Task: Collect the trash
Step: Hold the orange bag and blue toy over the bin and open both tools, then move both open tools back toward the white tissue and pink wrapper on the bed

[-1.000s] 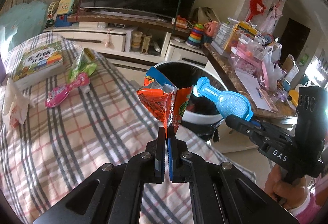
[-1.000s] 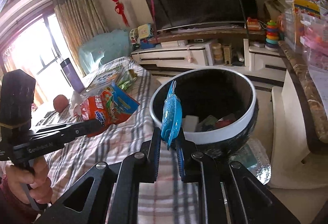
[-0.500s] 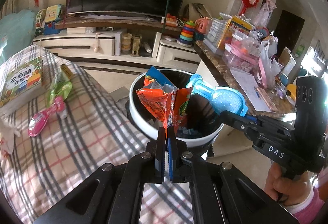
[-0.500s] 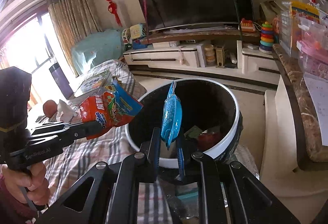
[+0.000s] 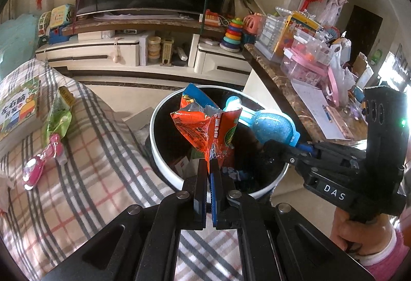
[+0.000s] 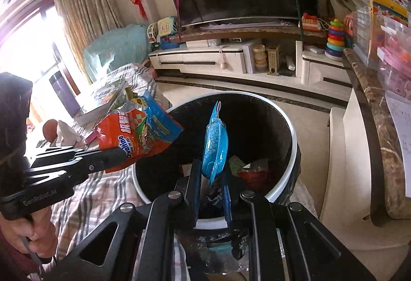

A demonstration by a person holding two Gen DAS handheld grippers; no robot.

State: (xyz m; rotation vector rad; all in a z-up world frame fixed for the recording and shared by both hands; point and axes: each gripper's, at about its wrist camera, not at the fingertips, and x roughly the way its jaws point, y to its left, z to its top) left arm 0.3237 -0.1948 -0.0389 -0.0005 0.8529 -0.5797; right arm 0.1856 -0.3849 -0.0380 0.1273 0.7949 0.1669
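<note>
The left gripper (image 5: 211,175) pinches the bottom of an orange snack bag (image 5: 205,130), fingers nearly together, holding it upright above the bin (image 5: 164,168). The right gripper (image 6: 212,187) has its fingers set wider apart, with a blue packet (image 6: 214,147) standing on edge between them, over the bin's dark mouth; whether it is still gripped I cannot tell. Wrappers (image 6: 253,170) lie in the bin beyond the fingertips.
</note>
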